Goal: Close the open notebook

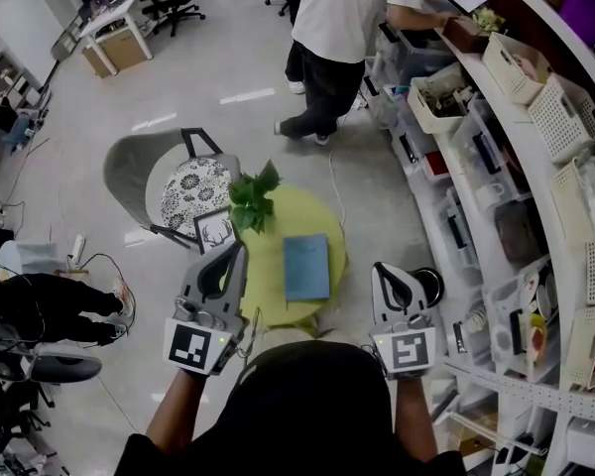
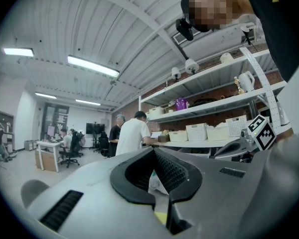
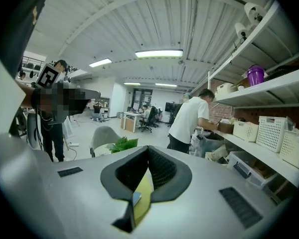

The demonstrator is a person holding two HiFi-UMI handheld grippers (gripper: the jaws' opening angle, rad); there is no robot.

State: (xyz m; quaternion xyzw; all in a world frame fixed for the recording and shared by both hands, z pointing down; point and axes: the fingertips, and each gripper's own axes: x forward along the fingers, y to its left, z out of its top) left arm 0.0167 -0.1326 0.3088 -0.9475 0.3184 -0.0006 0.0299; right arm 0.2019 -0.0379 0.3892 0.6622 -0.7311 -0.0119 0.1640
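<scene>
A blue notebook [image 1: 306,266] lies flat and closed on the small round yellow-green table [image 1: 276,300], right of its middle. My left gripper [image 1: 240,249] hangs over the table's front left edge with its jaws shut and nothing in them. At the table's right edge my right gripper [image 1: 382,269] is held level, jaws together and empty. In the right gripper view a sliver of the notebook [image 3: 136,198] and the table [image 3: 145,188] shows through the slit of the right gripper [image 3: 147,183]. The left gripper [image 2: 158,183] in its own view faces the shelves.
A potted green plant [image 1: 253,196] and a framed antler picture [image 1: 215,230] stand at the table's far left. A grey chair with a patterned cushion [image 1: 174,178] is behind them. Shelves with white baskets [image 1: 521,157] run along the right. A person in a white shirt [image 1: 347,28] stands at the shelves.
</scene>
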